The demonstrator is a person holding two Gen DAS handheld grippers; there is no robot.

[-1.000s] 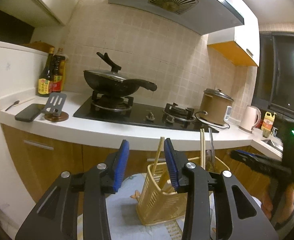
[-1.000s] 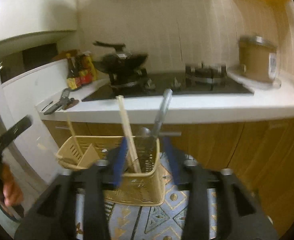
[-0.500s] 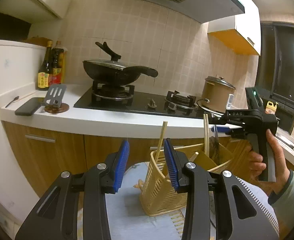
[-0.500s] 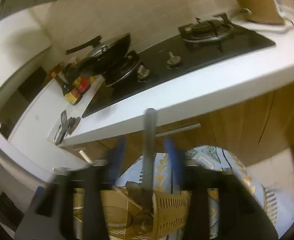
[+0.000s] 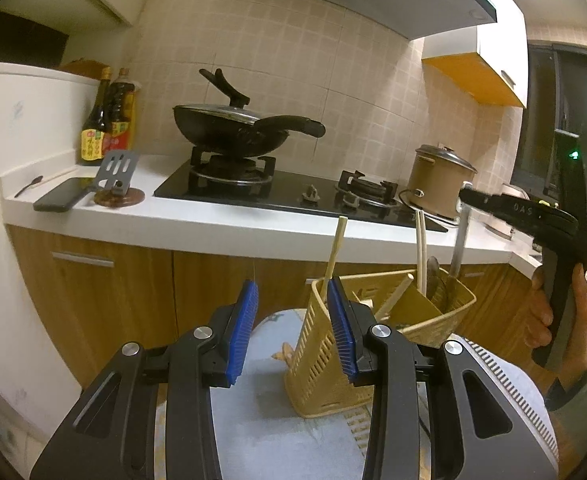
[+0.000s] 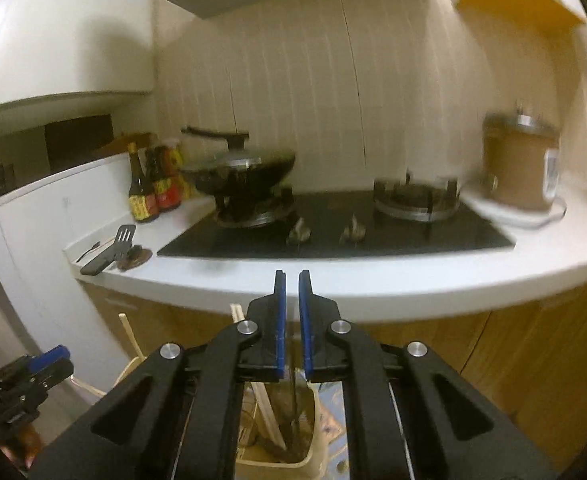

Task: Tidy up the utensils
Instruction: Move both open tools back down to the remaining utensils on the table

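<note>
Several utensils stand in a yellow slotted caddy [image 5: 325,364] that sits on a pale blue patterned mat [image 5: 261,412] in front of the wooden cabinets [image 5: 105,292]. One wooden chopstick [image 5: 333,252] rises from the near-left compartment, leaning slightly right at its top. A pair of pale chopsticks [image 5: 420,252] stands almost upright in the far-right compartment, beside a metal-handled utensil [image 5: 459,240] whose long axis runs nearly vertical, handle end up. Another chopstick [image 5: 393,298] lies slanted across the middle section.

At the top of that metal handle is the right gripper [image 5: 464,199], held level by a hand [image 5: 553,312]. Seen from the right wrist, its blue pads [image 6: 280,320] are drawn close together with a narrow gap, and the thin handle [image 6: 293,380] drops between them into the caddy; whether they actually pinch it cannot be told. The left gripper [image 5: 291,328] hangs just in front of the caddy, jaws spread wide and holding nothing.

Behind, on the white counter [image 5: 221,228], are a black wok [image 5: 229,128] on the stove, sauce bottles [image 5: 107,116], a slotted spatula [image 5: 117,168], a phone [image 5: 59,200] and a brown cooker [image 5: 439,180].
</note>
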